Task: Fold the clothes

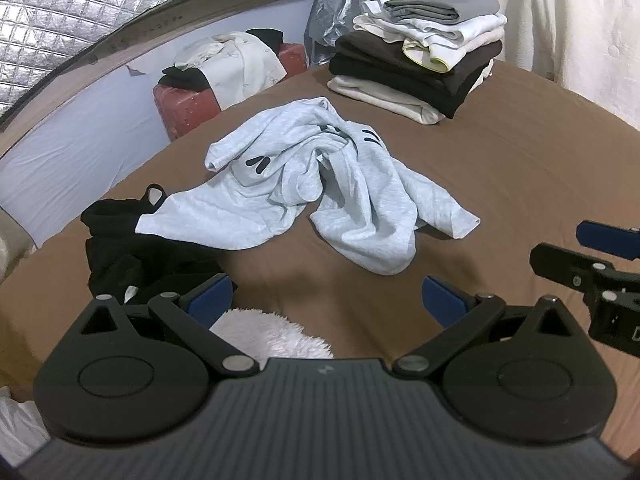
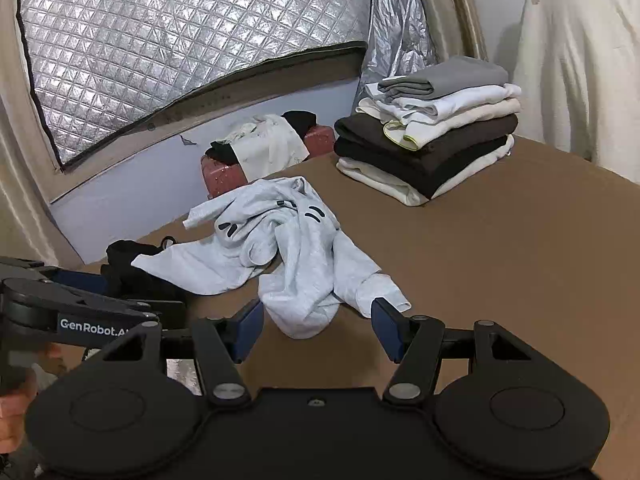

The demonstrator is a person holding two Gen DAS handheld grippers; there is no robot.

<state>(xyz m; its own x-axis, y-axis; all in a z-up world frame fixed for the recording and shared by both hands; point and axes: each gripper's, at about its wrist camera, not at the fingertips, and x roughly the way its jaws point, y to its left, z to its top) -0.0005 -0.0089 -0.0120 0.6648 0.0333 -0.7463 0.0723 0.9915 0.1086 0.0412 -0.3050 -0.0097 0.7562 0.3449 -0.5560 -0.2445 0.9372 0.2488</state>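
From the left wrist view, we saw our left claw point(image 1: 326, 298) with its jaws apart and nothing between them, hovering over the brown bed point(image 1: 520, 168). The crumpled light grey shirt point(image 1: 320, 196) lay just beyond the claw, one corner overlapping a black garment point(image 1: 132, 252) on the shirt's left. A folded stack point(image 1: 416, 68) sat well behind the shirt.

From the right wrist view, our right claw point(image 2: 318, 330) also stood with jaws apart and empty, the shirt's nearest bunched end point(image 2: 300, 316) lying just ahead, between the blue pads. The left claw point(image 2: 80, 300) showed to the shirt's left.

We judged the risk this way: the shirt was heavily twisted, so a pinch on that bunched end could catch several layers and lift a knot rather than an edge. Pulling might also drag the black garment along.
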